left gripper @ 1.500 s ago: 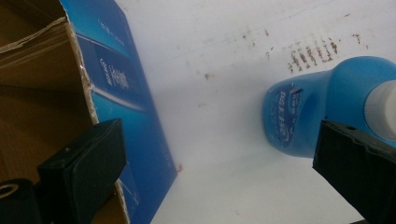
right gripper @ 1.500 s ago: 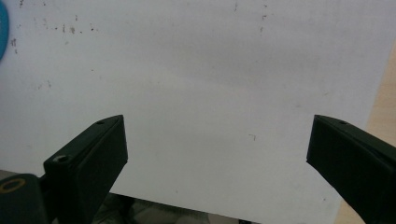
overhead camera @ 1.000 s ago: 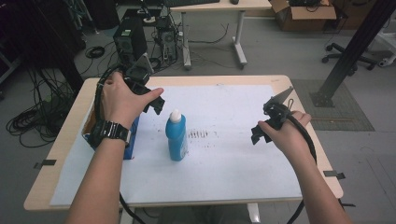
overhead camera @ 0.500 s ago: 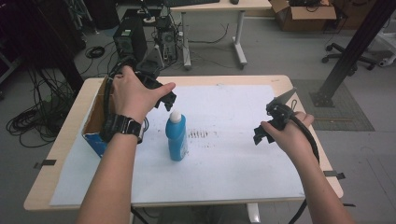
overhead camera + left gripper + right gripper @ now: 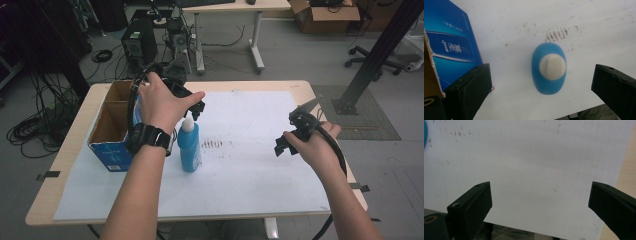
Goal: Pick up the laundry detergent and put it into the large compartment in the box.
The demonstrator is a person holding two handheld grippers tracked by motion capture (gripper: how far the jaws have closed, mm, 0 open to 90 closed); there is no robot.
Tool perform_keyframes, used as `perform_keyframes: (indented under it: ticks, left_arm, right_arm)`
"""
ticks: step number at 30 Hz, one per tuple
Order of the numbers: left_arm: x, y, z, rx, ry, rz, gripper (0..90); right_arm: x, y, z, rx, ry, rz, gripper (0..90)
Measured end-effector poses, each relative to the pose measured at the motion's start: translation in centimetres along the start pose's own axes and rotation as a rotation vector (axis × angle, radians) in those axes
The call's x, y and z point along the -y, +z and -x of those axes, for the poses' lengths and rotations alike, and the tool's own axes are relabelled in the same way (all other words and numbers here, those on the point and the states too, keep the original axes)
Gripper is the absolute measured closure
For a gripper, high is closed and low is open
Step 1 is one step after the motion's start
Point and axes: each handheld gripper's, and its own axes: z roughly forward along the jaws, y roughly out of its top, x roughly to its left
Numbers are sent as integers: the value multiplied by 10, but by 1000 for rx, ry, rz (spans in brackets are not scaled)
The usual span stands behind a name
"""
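Over the last second the left tool [image 5: 192,102] has swung in from beside the box [image 5: 111,131] to hang straight above the bottle [image 5: 549,68], jaws spread wide and empty, ready to drop onto its cap. The right tool [image 5: 295,132] waits apart, also wide open over the bare surface [image 5: 544,157].

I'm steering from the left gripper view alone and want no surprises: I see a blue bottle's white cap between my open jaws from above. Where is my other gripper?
Observer: The right gripper hovers over bare white sheet, well to the right of the bottle, jaws wide open.
Operator: Is the bottle standing?
Observer: Yes, upright on the sheet; the left gripper hangs just above its cap.
Operator: That blue box beside it, is it shut?
Observer: No; the box is open-topped, with a divider across its brown inside.
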Motion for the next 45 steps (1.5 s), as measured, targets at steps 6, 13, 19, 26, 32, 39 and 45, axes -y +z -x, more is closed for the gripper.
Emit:
perform_keyframes:
  ticks: [6, 13, 19, 26, 32, 39, 45]
  left_arm:
    - [0, 8, 10, 1, -11, -11, 34]
    - [1, 19, 14, 1, -13, -36, 34]
    - [1, 29, 16, 1, -17, -58, 35]
    - [0, 42, 18, -10, -21, -84, 35]
    - [-1, 52, 17, -13, -28, -99, 37]
    - [-1, 64, 17, -15, -29, -120, 37]
    - [-2, 73, 19, -18, -24, -136, 37]
  right_arm:
    - [2, 2, 3, -6, 5, -1, 51]
    - [4, 5, 6, -11, 11, -5, 49]
    - [4, 7, 7, -10, 4, -5, 50]
    - [5, 12, 9, -15, 9, -12, 49]
    - [4, 14, 9, -18, 10, -14, 48]
    - [4, 18, 11, -14, 3, -16, 49]
    - [4, 21, 13, -15, 5, -20, 48]
